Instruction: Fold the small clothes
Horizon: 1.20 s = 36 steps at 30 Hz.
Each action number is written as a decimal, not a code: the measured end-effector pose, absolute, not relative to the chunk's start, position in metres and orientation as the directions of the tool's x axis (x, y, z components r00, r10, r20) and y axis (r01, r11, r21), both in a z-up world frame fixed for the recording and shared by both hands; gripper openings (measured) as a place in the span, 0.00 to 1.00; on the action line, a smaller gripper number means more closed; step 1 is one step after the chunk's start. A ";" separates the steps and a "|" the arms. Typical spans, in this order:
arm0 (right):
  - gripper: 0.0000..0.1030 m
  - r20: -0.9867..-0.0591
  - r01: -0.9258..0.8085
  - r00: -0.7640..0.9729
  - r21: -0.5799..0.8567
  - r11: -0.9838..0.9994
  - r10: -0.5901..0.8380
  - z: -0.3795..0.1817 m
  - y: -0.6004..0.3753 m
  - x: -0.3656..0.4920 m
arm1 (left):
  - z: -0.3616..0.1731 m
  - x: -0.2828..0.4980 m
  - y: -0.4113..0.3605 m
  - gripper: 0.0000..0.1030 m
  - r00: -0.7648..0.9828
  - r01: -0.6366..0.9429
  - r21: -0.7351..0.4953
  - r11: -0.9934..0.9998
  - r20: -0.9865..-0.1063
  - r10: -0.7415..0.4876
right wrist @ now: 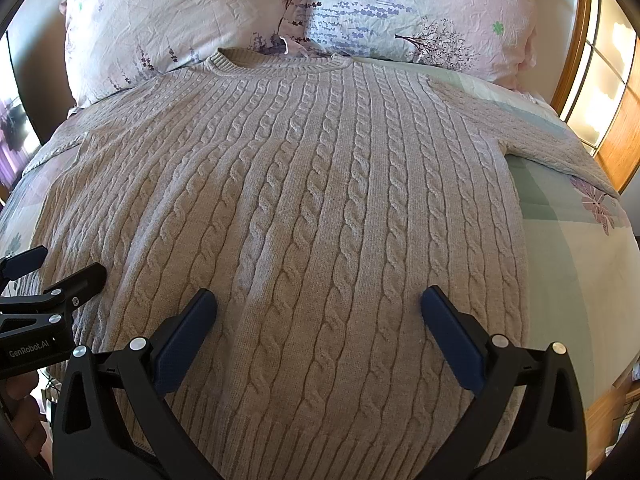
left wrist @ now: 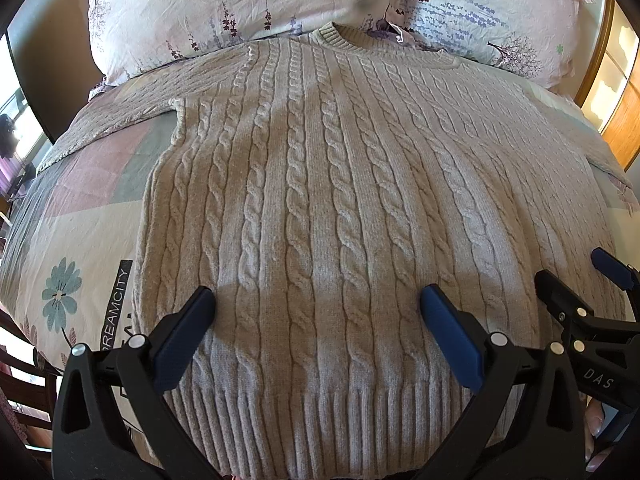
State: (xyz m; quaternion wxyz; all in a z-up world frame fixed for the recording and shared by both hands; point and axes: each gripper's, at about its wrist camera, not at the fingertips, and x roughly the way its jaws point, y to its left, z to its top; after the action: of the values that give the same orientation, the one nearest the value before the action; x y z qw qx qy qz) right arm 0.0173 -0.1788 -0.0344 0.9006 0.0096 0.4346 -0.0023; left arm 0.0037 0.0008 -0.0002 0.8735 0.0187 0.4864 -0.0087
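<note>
Left gripper (left wrist: 318,300) jaws wide apart, holding nothing, low over sweater (left wrist: 340,200) near its ribbed hem. Right gripper (right wrist: 319,300) likewise spread, just beside it. Sweater lies flat on bed (left wrist: 80,220), collar touching pillows (left wrist: 224,4), sleeves out to both sides. Bare sheet flanks both side edges. Hem cut off in right view; sleeve ends run out of sight.

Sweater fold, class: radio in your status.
Left tool open, right tool open, both empty. Sweater flat on bed, unfolded. Pillows touch the collar.
</note>
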 end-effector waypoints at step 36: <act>0.99 -0.781 0.012 0.625 0.015 1.000 0.004 -0.034 -0.179 0.016 | 0.002 0.005 0.000 0.98 0.525 0.035 0.025 0.999 -0.851 0.003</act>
State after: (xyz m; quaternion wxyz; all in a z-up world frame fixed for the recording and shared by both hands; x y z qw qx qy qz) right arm 0.0161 -0.1789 -0.0338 0.9013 0.0092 0.4331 -0.0023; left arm 0.0051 -0.0002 0.0023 0.8729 0.0193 0.4874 -0.0090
